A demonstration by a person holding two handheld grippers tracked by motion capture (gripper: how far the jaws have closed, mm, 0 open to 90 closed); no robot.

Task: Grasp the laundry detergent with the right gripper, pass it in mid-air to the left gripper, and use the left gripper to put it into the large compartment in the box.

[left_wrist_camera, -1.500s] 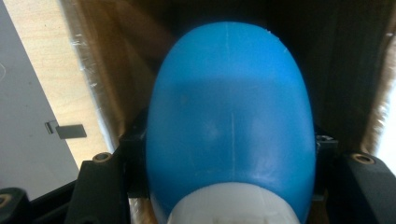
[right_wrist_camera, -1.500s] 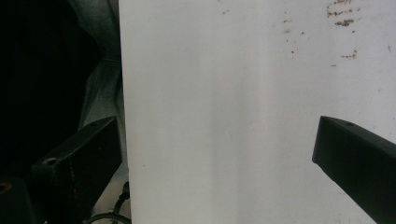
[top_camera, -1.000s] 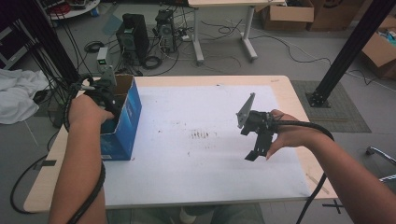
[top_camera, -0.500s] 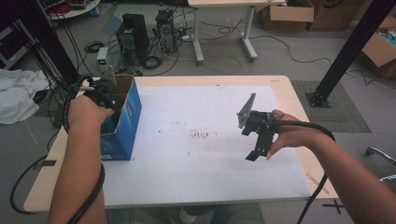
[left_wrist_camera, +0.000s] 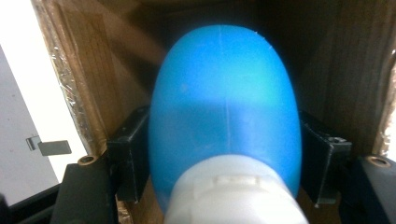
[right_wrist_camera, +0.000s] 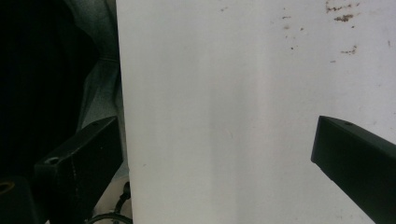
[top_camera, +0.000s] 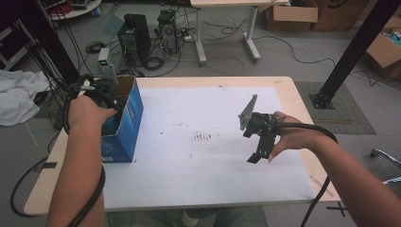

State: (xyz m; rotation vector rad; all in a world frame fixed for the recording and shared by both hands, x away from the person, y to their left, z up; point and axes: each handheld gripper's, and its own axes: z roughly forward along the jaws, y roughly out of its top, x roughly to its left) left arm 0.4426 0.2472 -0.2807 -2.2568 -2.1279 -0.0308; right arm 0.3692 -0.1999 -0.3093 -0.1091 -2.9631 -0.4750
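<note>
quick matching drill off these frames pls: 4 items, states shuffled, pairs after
Items:
1. left gripper
2. right gripper
3. blue box
4. brown specks

States:
A. open, nothing between the jaws, above the white tabletop
B. mid-table, on the white surface
C. shut on a blue bottle, inside cardboard walls
D. top open, standing at the table's left edge

Pairs: 1-C, 2-A, 3-D, 4-B

The left gripper (top_camera: 97, 90) reaches into the open top of a blue box (top_camera: 124, 124) at the left edge of the white table (top_camera: 189, 156). The right gripper (top_camera: 257, 142) is held above the table, well apart from the box, jaws pointing down. Dark marks (top_camera: 203, 136) lie on the table between the grippers
</note>
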